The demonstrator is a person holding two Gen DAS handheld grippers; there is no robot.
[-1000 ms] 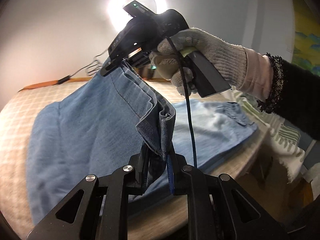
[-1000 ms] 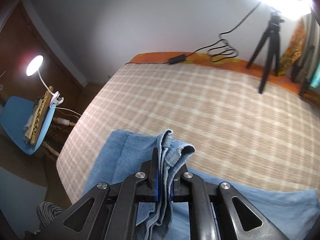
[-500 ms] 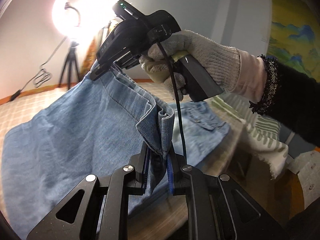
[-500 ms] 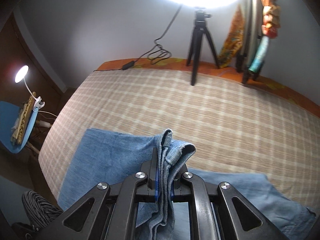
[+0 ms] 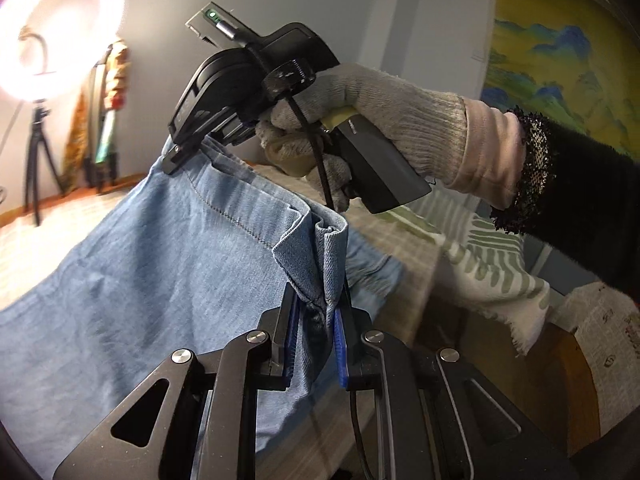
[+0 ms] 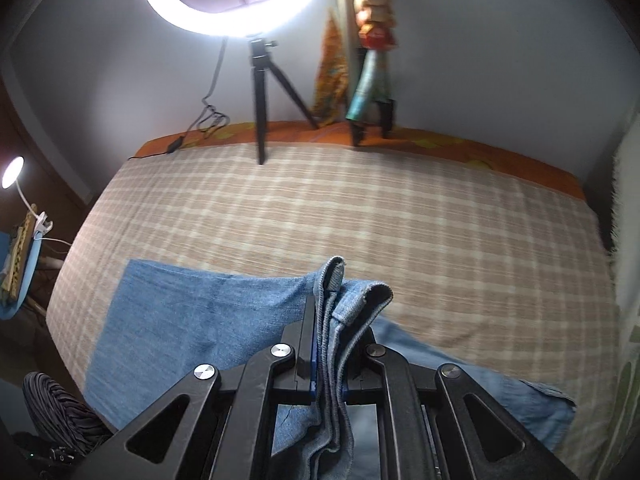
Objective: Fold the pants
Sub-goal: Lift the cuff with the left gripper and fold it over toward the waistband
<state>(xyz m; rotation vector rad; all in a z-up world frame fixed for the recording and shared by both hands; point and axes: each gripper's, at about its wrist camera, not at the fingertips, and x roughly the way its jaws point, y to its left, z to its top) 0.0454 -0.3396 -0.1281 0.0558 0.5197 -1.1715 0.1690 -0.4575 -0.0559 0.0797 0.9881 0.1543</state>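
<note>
Light blue denim pants hang lifted by one edge over the checked bed; the rest lies on the bed. My left gripper is shut on a bunched corner of that edge. My right gripper is shut on the other corner, several denim layers between its pads. In the left wrist view the right gripper sits higher and farther, held by a gloved hand, with the edge stretched between the two.
A ring light on a tripod and a colourful figure stand at the bed's far edge. A leaf-patterned cloth lies at the right. A blue chair with a clip lamp stands left of the bed.
Both grippers have swung round with the pants held, so the ring light and the far wall have shifted across both views. The lifted edge stays stretched between them. Both stay shut.
</note>
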